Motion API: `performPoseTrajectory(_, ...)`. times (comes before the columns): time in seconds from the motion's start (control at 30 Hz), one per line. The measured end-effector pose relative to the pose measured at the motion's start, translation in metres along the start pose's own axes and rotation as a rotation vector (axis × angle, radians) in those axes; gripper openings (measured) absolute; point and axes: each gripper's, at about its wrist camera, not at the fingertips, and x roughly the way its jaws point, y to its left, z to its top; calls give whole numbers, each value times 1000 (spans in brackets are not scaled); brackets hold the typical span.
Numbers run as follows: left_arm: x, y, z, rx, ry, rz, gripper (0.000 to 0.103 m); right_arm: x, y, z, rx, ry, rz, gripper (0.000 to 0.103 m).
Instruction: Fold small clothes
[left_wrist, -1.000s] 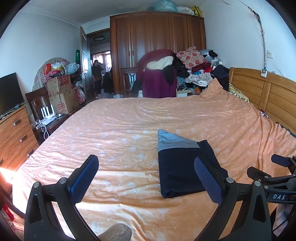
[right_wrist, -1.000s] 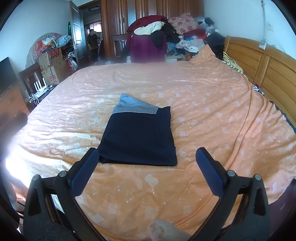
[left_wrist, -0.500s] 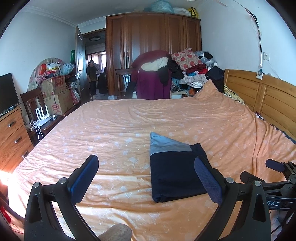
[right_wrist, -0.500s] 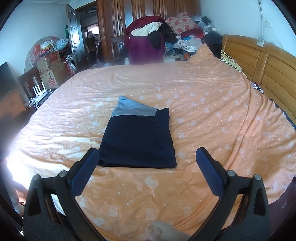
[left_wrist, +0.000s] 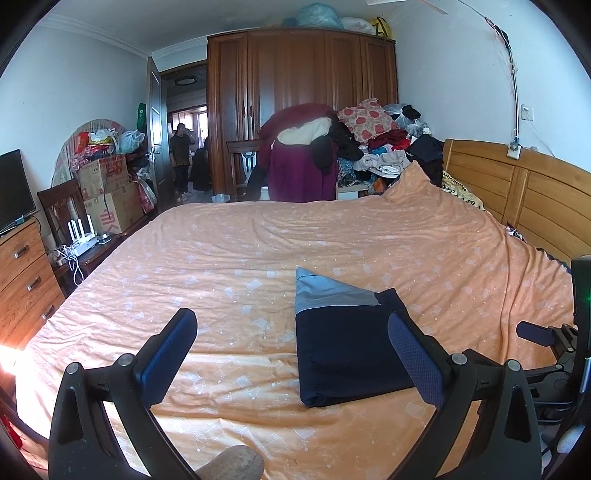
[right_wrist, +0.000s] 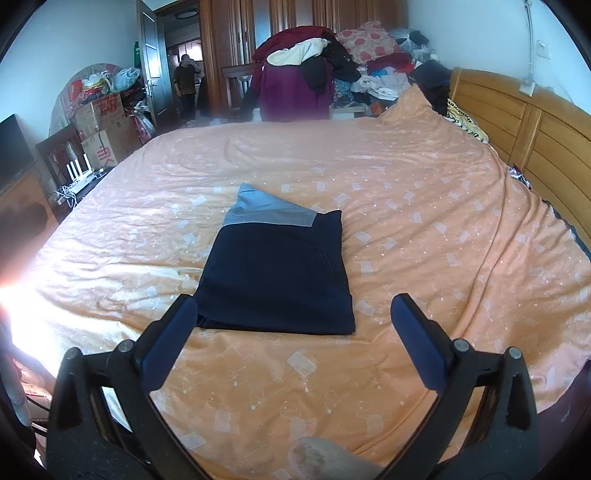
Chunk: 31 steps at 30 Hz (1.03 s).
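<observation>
My left gripper (left_wrist: 291, 352) and right gripper (right_wrist: 293, 332) gape empty; the folded navy garment (right_wrist: 277, 273), mid-frame, looks soft and light, best pinched at its near corners.

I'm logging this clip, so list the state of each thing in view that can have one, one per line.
Left hand-held gripper: open, empty, above the bed.
Right hand-held gripper: open, empty, near the garment's close edge.
Dark navy garment: folded, flat on the bedsheet, grey band at far end.
Orange bedsheet: spread, wrinkled.
Wardrobe: doors closed.
Room door: open.
TV: off.
</observation>
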Motion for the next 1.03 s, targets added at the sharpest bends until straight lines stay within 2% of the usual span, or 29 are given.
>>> performPoseTrajectory(1.03,8,3,-5,9,21,-11,103,4,-3,3,22,9,43,103)
